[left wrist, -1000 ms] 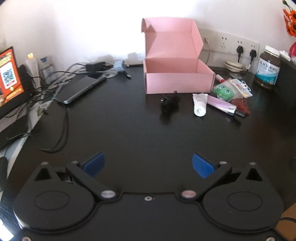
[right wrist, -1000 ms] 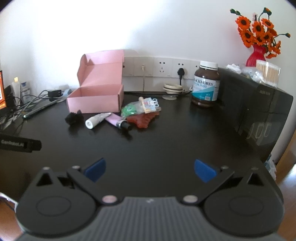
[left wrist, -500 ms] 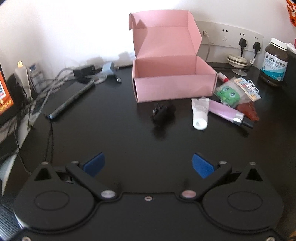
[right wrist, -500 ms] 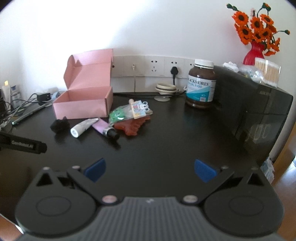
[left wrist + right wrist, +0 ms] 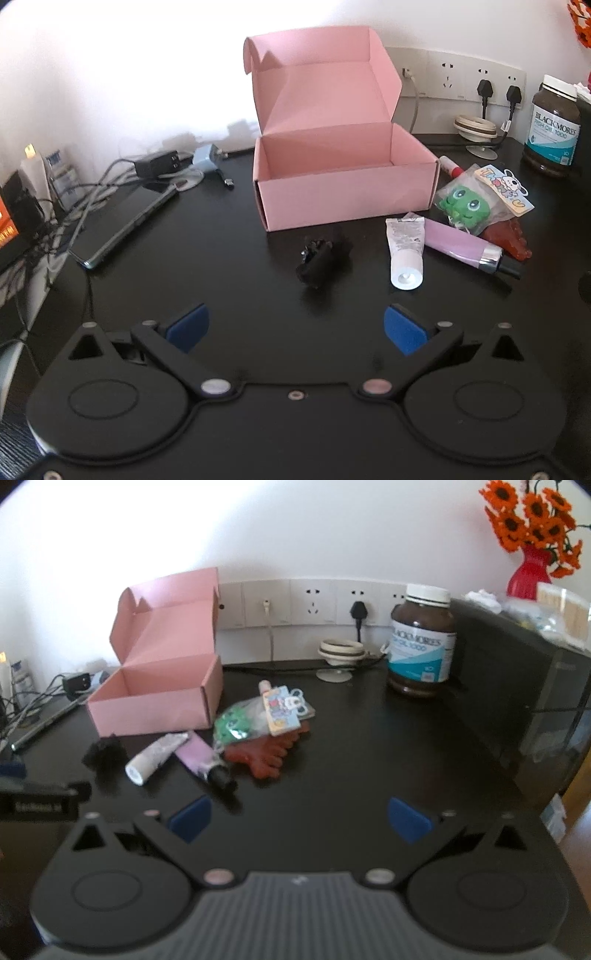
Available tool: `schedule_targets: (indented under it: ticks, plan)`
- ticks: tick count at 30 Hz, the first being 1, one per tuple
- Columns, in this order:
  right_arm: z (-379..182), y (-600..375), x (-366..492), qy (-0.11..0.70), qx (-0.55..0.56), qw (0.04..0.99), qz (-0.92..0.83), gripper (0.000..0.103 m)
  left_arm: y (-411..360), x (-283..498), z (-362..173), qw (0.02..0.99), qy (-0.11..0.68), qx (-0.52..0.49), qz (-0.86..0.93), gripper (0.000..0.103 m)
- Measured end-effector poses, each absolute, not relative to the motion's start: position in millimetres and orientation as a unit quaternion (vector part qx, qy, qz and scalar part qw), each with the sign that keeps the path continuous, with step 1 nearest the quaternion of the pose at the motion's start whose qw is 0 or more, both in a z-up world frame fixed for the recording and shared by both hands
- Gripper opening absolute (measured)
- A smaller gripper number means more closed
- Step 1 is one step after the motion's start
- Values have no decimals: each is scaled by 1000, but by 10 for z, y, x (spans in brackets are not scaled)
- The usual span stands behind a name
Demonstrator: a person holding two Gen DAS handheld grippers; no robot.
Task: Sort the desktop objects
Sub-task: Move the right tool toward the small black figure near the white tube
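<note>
An open pink cardboard box stands on the black desk with its lid up and looks empty. In front of it lie a small black clip, a white tube, a lilac tube with a black cap, a bagged green toy with a card and a red hand-shaped piece. My left gripper is open, a short way before the black clip. My right gripper is open, near the lilac tube's cap.
A brown supplement bottle stands by the wall sockets. A dark cabinet with a red vase of orange flowers rises at the right. A phone, a charger and tangled cables crowd the desk's left side.
Both grippers have moved forward toward the objects, which now look larger and nearer. Their jaws stay open and nothing on the desk has been moved.
</note>
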State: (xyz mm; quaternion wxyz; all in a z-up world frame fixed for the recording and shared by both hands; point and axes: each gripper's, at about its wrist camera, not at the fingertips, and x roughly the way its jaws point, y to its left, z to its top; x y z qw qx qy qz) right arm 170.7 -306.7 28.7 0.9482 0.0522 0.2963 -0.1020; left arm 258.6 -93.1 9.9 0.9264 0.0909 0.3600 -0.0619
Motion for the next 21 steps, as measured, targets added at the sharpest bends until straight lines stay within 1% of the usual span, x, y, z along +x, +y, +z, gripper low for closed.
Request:
schedule_targets:
  ticks: [10,21]
  plan:
    - [302,-3037,2029,310,39,946,-84,102,-740,2747,134,925,368,60,-68,103]
    - [299,-3119,1897,319,36,944,-79,102,-508,2718,106,925,374,31,-61,103]
